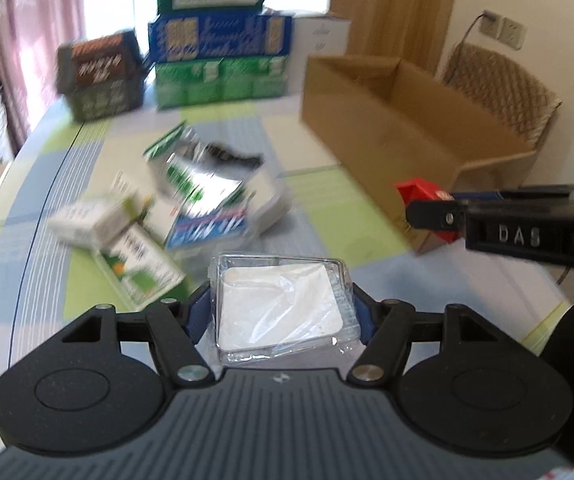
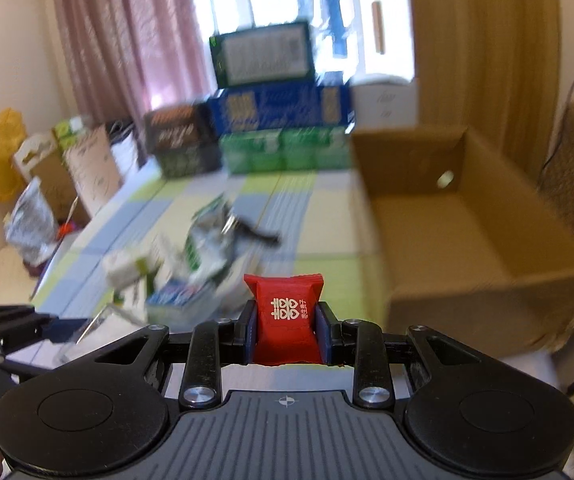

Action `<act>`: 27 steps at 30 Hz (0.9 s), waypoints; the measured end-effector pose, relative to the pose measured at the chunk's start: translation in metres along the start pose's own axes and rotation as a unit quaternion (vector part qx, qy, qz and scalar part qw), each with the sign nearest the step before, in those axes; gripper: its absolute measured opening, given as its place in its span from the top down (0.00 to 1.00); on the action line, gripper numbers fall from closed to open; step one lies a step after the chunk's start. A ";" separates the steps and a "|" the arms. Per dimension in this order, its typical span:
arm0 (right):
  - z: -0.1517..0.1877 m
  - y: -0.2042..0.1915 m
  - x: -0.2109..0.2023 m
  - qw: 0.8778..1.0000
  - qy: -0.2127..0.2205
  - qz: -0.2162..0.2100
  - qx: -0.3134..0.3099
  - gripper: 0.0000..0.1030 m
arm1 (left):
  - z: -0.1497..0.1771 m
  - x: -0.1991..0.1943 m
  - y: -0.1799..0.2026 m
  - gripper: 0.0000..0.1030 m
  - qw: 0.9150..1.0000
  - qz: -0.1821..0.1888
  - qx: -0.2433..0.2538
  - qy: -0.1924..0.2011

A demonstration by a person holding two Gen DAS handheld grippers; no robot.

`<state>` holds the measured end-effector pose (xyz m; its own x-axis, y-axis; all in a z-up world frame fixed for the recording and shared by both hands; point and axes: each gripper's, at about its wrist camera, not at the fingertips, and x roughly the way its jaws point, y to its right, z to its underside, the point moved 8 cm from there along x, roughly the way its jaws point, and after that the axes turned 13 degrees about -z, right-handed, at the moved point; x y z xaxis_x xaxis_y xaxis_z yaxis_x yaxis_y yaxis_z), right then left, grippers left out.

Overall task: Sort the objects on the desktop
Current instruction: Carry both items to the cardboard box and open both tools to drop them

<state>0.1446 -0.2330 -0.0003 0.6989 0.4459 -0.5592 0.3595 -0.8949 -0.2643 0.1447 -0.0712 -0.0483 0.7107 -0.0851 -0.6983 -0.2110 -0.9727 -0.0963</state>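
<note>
Left gripper (image 1: 281, 308) clamped on a clear plastic case (image 1: 281, 304) with a white card inside, held above the checked tablecloth (image 1: 327, 216). Right gripper (image 2: 287, 328) pinched narrow on a red packet (image 2: 287, 314) (white print facing the camera). Beyond: a blurred heap of small boxes and packets (image 1: 175, 208). Farther right, an open cardboard box (image 2: 467, 232). Stacked cartons (image 1: 219, 44) at the back.

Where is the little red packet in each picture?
Left wrist view: the red packet is at the right, pinched in the tip of the right gripper, in front of the cardboard box.
Right wrist view: the red packet is low in the middle, clamped between the fingers.
Shared landmark: the open cardboard box, at the right in both views.
</note>
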 end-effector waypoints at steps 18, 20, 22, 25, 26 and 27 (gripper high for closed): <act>-0.071 0.144 -0.050 0.997 0.029 0.072 0.017 0.74 | -0.129 0.004 0.128 0.38 0.996 0.064 0.036 0.052; -0.073 0.154 -0.047 0.997 0.029 0.073 0.021 0.74 | -0.137 0.012 0.139 0.38 0.996 0.068 0.037 0.052; -0.075 0.164 -0.044 0.997 0.029 0.074 0.025 0.74 | -0.143 0.021 0.148 0.38 0.995 0.072 0.038 0.051; -0.076 0.175 -0.038 0.996 0.028 0.074 0.033 0.74 | -0.149 0.033 0.162 0.38 0.995 0.079 0.045 0.048; -0.077 0.178 -0.036 0.996 0.027 0.075 0.033 0.74 | -0.150 0.037 0.166 0.38 0.994 0.081 0.048 0.047; -0.078 0.182 -0.033 0.996 0.027 0.076 0.034 0.74 | -0.152 0.041 0.169 0.38 0.994 0.083 0.050 0.046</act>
<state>0.2346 -0.4093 0.0311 0.7747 0.3039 -0.5545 0.2054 -0.9503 -0.2339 0.2402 -0.2713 0.0141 0.7180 -0.2667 -0.6429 -0.3934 -0.9175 -0.0587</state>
